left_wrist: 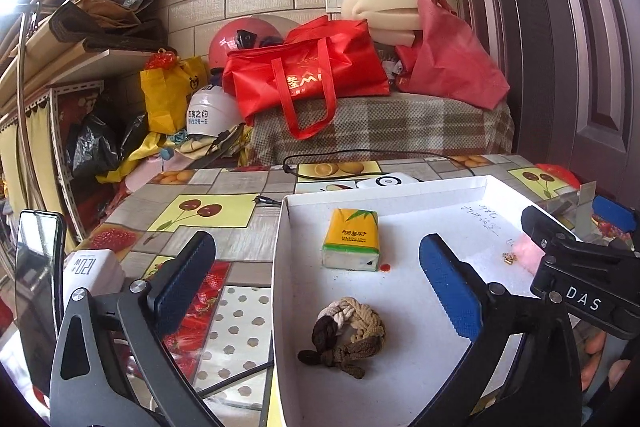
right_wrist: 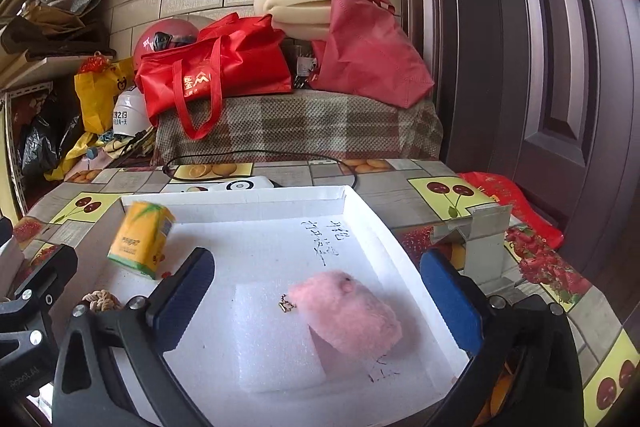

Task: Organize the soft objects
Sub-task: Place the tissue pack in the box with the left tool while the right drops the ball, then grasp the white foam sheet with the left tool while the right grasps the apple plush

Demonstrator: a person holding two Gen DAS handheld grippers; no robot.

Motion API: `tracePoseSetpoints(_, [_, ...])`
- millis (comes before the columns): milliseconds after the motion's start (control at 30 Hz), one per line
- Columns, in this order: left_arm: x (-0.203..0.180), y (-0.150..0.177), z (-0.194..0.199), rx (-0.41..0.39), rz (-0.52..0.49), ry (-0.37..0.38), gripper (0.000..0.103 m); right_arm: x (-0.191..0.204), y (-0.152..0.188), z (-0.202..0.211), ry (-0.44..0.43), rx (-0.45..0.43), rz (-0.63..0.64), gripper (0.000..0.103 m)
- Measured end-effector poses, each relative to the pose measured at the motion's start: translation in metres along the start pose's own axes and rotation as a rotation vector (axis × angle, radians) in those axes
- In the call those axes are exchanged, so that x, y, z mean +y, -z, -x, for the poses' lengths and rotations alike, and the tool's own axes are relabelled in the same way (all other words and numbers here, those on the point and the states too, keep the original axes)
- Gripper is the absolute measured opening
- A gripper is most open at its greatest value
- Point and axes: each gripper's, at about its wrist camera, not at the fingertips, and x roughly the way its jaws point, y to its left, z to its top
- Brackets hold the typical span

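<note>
So on my end both grippers are hanging over the white tray [left_wrist: 280, 267], which sits on the fruit-print tablecloth [left_wrist: 200, 211]. I'll place everything off that tray.

My left gripper [left_wrist: 316, 287] is spread wide with nothing between its fingers. It straddles the tray's left wall, one blue pad outside over the cloth, the other inside. Between them, on the tray floor near the left wall, lies the braided rope knot [left_wrist: 346, 335], brown, tan and cream, flat and untouched. Further back in the tray, closer to the far wall, the yellow tissue pack [left_wrist: 351, 239] is lying down.

My right gripper [right_wrist: 318, 301] is also wide open and holding nothing. The pink fluffy toy [right_wrist: 348, 311] sits on the tray floor between its fingers, toward the tray's right wall, not touching either pad as far as I can tell. A little gold chain [right_wrist: 286, 303] hangs off its left end. The toy partly rests on a white foam sheet [right_wrist: 276, 339] that lies flat in the tray.

There's handwriting [right_wrist: 320, 237] on the tray floor behind the toy, can't read it. Just past the tray's far wall I see a white device [right_wrist: 236, 185] with a black cable [right_wrist: 260, 155]. Beside the right wall stands a metal bracket [right_wrist: 484, 247].
</note>
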Motion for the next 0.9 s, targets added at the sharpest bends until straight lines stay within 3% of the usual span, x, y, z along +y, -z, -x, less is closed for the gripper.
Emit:
tracePoseSetpoints(167, [0.003, 0.002, 0.004, 0.001, 0.012, -0.003, 0.103, 0.000, 0.002, 0.003, 0.049, 0.019, -0.002, 0.103])
tracePoseSetpoints(467, [0.010, 0.008, 0.023, 0.007, 0.029, 0.007, 0.103, -0.011, 0.011, 0.033, 0.043, -0.020, -0.039, 0.103])
tracePoseSetpoints(733, [0.013, 0.018, 0.051, 0.023, 0.000, 0.066, 0.103, -0.017, 0.022, 0.062, 0.037, -0.019, -0.021, 0.103])
tracePoseSetpoints(900, [0.019, 0.030, 0.076, 0.074, -0.043, 0.170, 0.103, -0.025, 0.031, 0.083, 0.002, -0.003, -0.011, 0.103])
